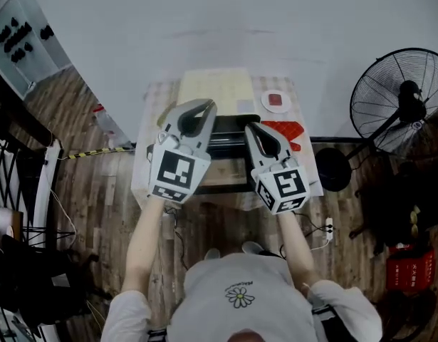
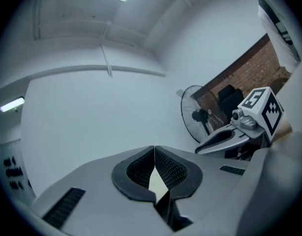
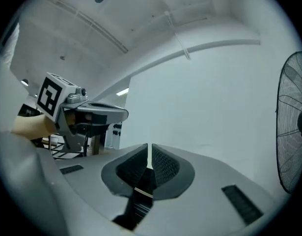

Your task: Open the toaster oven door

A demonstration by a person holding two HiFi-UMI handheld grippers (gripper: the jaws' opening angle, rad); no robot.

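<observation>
The toaster oven (image 1: 229, 142) stands on a small table (image 1: 153, 98) far below, seen between my two raised grippers. A dark-framed panel (image 1: 229, 173) lies out flat from its front toward me, like a door folded down. Both grippers partly hide it. My left gripper (image 1: 206, 105) is held high above the oven's left side, jaws shut with nothing between them (image 2: 154, 149). My right gripper (image 1: 250, 127) hovers over the oven's right side. Its pads (image 3: 158, 163) stand a hair apart and hold nothing. Both point level at a white wall.
A pale board (image 1: 215, 87), a small red-centred dish (image 1: 275, 100) and a red cloth (image 1: 288, 130) lie on the table. A standing fan (image 1: 400, 98) is at the right, with a red case (image 1: 411, 269) on the wooden floor. Shelving (image 1: 12, 184) stands at the left.
</observation>
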